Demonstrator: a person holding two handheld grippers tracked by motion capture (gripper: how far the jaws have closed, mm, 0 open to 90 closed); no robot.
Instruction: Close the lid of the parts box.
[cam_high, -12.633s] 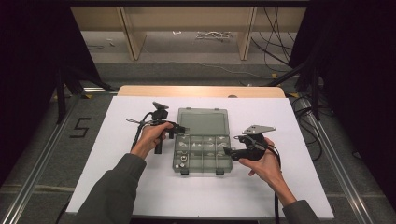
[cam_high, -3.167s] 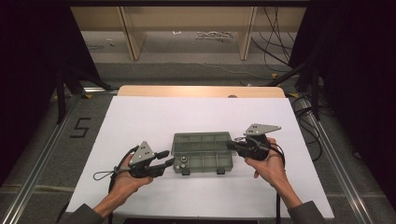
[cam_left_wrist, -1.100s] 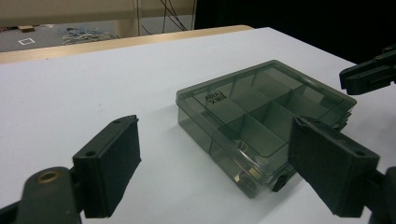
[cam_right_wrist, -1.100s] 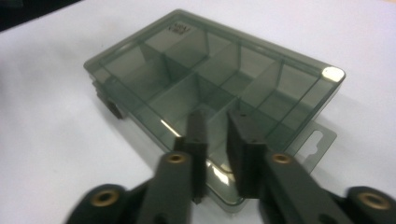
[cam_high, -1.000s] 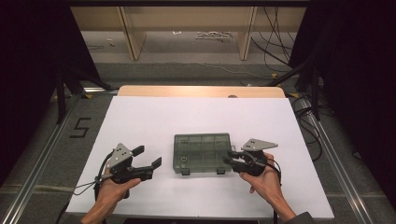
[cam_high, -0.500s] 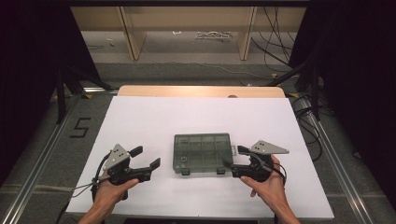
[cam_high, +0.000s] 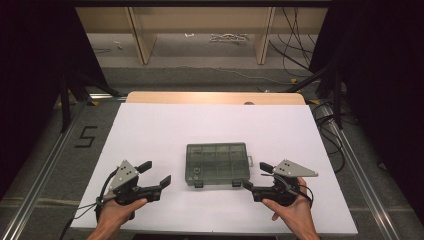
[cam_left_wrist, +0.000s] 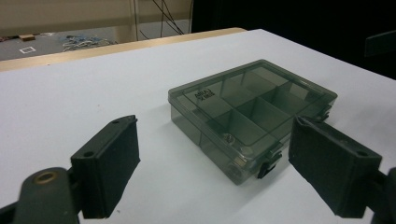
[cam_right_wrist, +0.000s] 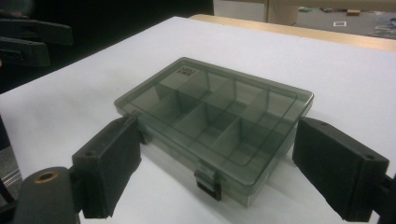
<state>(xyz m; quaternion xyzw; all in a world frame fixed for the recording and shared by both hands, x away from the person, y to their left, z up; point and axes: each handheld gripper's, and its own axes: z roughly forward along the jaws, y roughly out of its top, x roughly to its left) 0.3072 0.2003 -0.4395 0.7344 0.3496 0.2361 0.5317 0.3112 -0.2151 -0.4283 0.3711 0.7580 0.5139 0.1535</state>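
The closed compartment box (cam_high: 217, 164) sits at the table's (cam_high: 165, 125) near middle, between both grippers. The left gripper (cam_high: 156, 174) and right gripper (cam_high: 254, 176) gape wide, holding nothing. Its 2 latches (cam_right_wrist: 207, 179) face near; a careless nudge could slide the light box.

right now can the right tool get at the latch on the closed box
Probably yes. The right tool is open beside the box, and in the right gripper view a latch faces it with bare table between.
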